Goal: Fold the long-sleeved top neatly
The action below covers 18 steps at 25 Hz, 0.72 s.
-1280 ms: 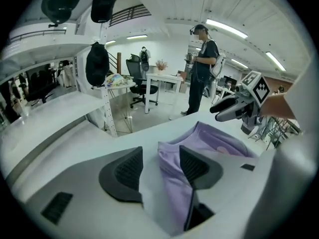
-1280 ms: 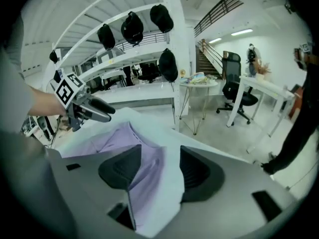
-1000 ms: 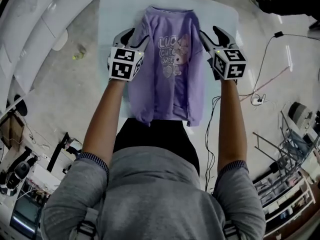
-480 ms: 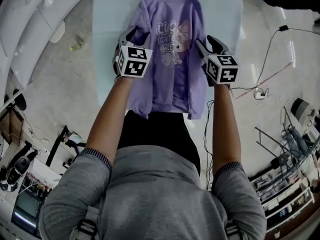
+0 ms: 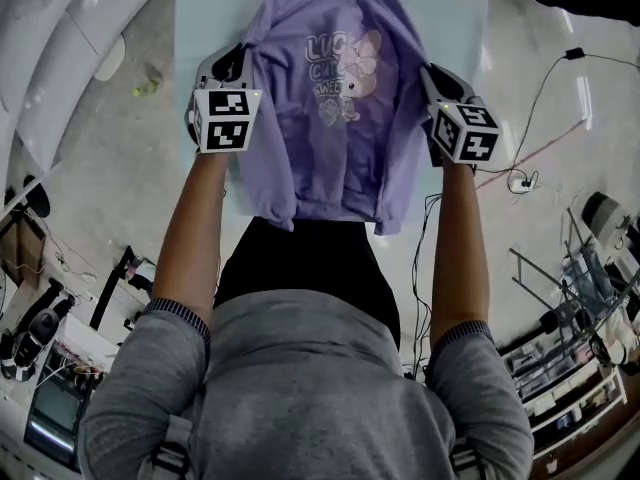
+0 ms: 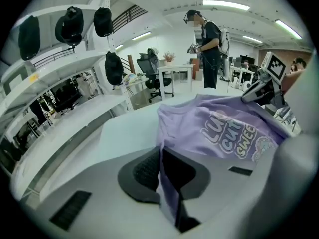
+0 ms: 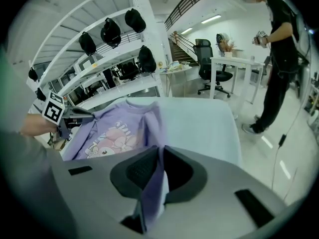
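Observation:
A purple long-sleeved top point(image 5: 330, 118) with a cartoon print lies face up on the pale table point(image 5: 205, 18), collar at the far end and hem hanging over the near edge. My left gripper point(image 5: 232, 63) is at the top's left side edge. Its jaws have just been closing and are shut on a fold of the purple fabric point(image 6: 167, 193). At the right side edge my right gripper point(image 5: 432, 76) has also just been closing, and it pinches purple fabric point(image 7: 152, 193) between its pads. The printed front point(image 6: 234, 133) point(image 7: 114, 133) stretches between the two.
A person in black point(image 6: 207, 39) point(image 7: 279, 49) stands beyond the far end of the table. Curved white shelving point(image 5: 60, 48) runs along the left, with dark caps point(image 7: 109, 31) hung on it. Cables point(image 5: 530, 118) trail over the floor at the right.
Both grippers came in to the top's side edges and shut on the fabric. They then moved apart, and the top now lies wider across the table.

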Each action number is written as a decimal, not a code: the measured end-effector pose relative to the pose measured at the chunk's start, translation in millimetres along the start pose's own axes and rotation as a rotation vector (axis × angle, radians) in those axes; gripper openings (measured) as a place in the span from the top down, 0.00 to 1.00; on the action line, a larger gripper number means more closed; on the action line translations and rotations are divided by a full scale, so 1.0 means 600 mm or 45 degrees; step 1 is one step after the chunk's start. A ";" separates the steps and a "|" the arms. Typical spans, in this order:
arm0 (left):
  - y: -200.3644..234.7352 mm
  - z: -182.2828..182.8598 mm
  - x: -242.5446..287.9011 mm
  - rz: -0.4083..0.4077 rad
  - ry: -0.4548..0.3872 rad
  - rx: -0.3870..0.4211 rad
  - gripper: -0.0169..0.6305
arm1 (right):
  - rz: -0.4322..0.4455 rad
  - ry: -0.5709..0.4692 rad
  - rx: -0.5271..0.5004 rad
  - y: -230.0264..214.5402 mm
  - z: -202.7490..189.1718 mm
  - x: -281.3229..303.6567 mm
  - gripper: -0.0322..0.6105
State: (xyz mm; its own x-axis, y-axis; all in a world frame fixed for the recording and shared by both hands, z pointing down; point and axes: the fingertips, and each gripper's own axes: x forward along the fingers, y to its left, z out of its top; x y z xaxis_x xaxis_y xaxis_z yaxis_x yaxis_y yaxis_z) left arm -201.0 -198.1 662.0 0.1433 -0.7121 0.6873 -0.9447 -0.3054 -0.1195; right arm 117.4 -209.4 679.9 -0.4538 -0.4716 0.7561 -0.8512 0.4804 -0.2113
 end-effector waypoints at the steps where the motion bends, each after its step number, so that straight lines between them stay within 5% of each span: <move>1: 0.016 0.003 -0.004 0.015 -0.005 0.007 0.93 | 0.001 0.000 0.000 -0.007 0.003 -0.005 0.87; 7: 0.100 0.014 0.001 0.053 -0.004 0.070 0.93 | -0.004 0.014 0.007 -0.065 0.016 -0.017 0.89; 14: 0.111 0.047 0.025 -0.207 -0.023 0.114 0.92 | -0.027 0.012 -0.070 -0.109 0.052 -0.015 0.90; 18: 0.115 0.054 0.035 -0.258 -0.013 0.150 0.92 | -0.050 -0.013 -0.116 -0.114 0.066 -0.011 0.90</move>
State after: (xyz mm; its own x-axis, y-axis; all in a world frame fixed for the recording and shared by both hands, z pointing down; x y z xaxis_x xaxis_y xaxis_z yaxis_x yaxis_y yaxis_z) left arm -253.8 -254.7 644.6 0.3304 -0.6349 0.6984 -0.8553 -0.5142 -0.0629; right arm 168.4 -268.4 664.9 -0.4235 -0.4990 0.7561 -0.8412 0.5264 -0.1237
